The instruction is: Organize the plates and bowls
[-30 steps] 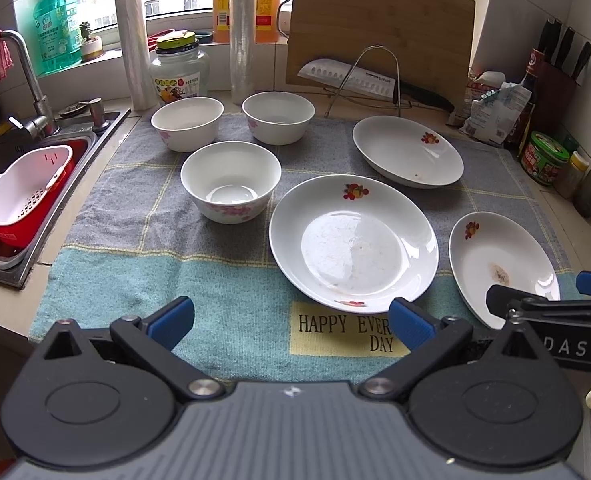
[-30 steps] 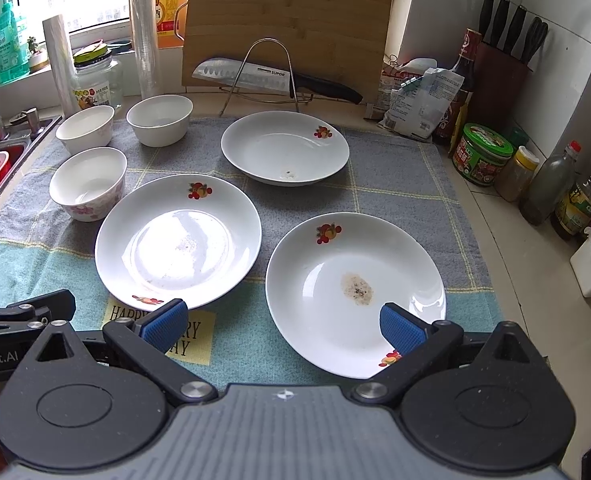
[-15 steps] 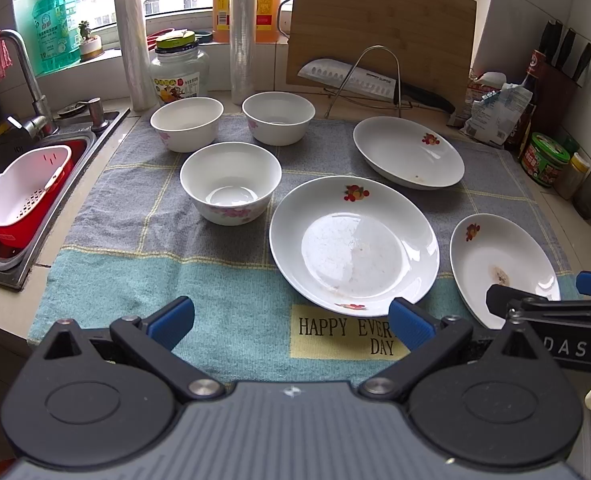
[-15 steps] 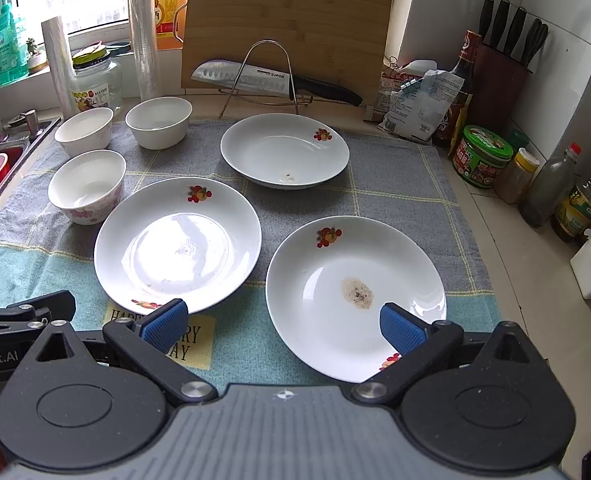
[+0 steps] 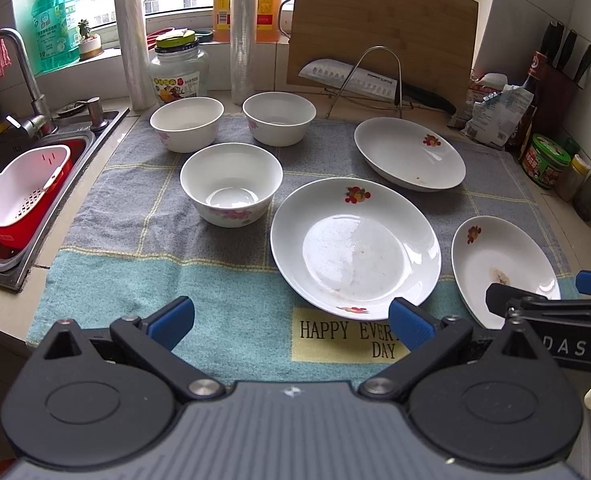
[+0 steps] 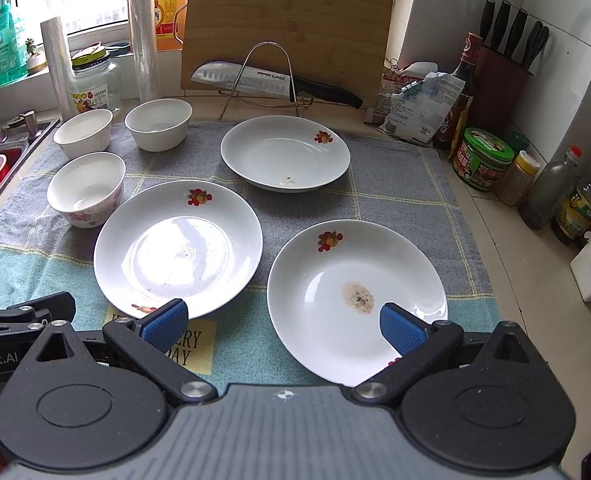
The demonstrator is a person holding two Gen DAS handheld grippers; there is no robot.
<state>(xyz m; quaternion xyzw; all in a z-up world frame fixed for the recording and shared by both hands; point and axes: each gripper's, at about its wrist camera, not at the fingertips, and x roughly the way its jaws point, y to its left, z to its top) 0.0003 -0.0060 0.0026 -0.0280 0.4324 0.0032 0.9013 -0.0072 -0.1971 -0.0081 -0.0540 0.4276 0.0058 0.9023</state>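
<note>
Nothing stacked yet: three white ceramic plates with fruit motifs and three white ceramic bowls with pink flowers lying apart on the grey-and-teal checked towel [image 5: 143,280] over the worktop.

Taking the big centre plate [image 5: 355,244] as landmark:
- Stained plate [image 6: 355,300] just beside it toward the bottles, carrying a brown food smear.
- Far plate [image 6: 285,152] behind it, near the wire rack holding a steel kitchen knife [image 6: 255,80].
- Nearest bowl [image 5: 231,184] just beside it on the sink side; remaining two bowls [image 5: 187,122] [image 5: 279,116] farther back, side by side.

Left hand-held gripper [image 5: 291,320] spread wide and empty, hovering low over the towel's near edge in front of the centre plate. Right hand-held gripper [image 6: 283,320] likewise spread wide and empty, one blue pad [image 6: 401,328] above the stained plate's near rim.

Likely trouble from here:
- Glazed rims, thin and slick: a shallow pinch could let a plate tip and slide out.
- Loose towel: dragging a rim instead of lifting could bunch the cloth and shove the neighbouring plate or bowl.
- Both hand-held grippers close together at the front: collision possible when reaching for adjacent plates.
- Smear transferred to the underside of whatever gets stacked on the stained plate.
</note>
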